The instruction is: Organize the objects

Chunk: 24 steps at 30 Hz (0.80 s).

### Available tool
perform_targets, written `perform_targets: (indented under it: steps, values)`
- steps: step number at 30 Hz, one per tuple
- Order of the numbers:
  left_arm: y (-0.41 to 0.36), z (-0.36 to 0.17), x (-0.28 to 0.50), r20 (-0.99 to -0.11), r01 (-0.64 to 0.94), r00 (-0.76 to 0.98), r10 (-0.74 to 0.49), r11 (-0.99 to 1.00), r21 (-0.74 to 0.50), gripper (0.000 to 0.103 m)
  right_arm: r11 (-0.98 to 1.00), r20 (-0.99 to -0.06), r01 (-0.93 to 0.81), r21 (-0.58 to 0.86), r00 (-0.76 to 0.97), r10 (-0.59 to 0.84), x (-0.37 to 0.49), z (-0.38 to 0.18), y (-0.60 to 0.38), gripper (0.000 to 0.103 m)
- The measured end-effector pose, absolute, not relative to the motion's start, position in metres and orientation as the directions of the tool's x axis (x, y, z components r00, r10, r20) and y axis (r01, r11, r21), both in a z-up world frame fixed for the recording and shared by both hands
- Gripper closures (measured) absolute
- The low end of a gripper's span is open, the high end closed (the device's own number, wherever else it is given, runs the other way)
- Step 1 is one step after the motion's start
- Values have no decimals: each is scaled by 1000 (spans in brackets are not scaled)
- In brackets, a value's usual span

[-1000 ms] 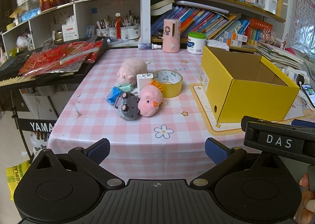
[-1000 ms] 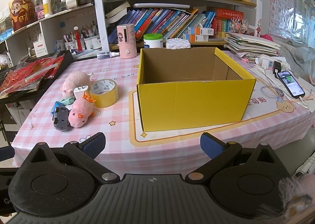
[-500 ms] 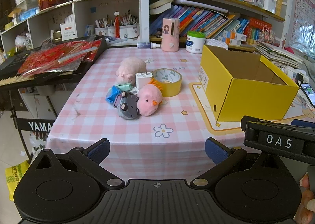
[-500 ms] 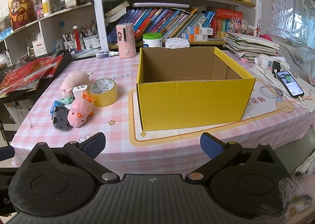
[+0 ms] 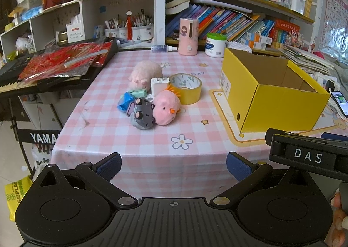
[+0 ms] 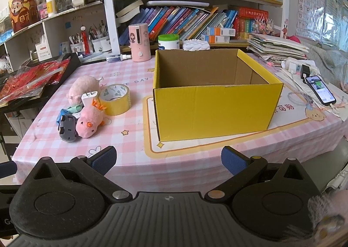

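Little had changed over the last second: the left gripper (image 5: 173, 165) had only drifted a touch nearer the table (image 5: 102, 125), jaws spread and empty, with the small heap ahead of it untouched — grey toy car (image 5: 142, 114), pink chick (image 5: 166, 107), white charger (image 5: 159, 85), pale pig (image 5: 144, 74) and tape roll (image 5: 186, 88) all crowded together. To the right the yellow box (image 6: 217, 105) stood open and apparently empty, and the right gripper (image 6: 168, 160) hung before it, jaws likewise spread, so I judged the sorting not yet begun.
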State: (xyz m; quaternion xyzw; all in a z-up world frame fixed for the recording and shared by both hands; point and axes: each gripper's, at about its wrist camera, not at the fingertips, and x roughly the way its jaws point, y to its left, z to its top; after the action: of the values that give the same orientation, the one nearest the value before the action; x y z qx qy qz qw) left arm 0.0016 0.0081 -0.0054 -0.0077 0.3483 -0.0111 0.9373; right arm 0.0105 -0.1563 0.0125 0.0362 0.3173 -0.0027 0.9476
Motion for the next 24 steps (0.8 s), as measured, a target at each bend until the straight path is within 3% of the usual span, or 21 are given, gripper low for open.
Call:
perform_targets:
  steps: [24]
  values:
    - [31,-8,-2,-669,-3,743,-32,999,-51,0,996,-625,-12,90,778,66,10,15,-142,0]
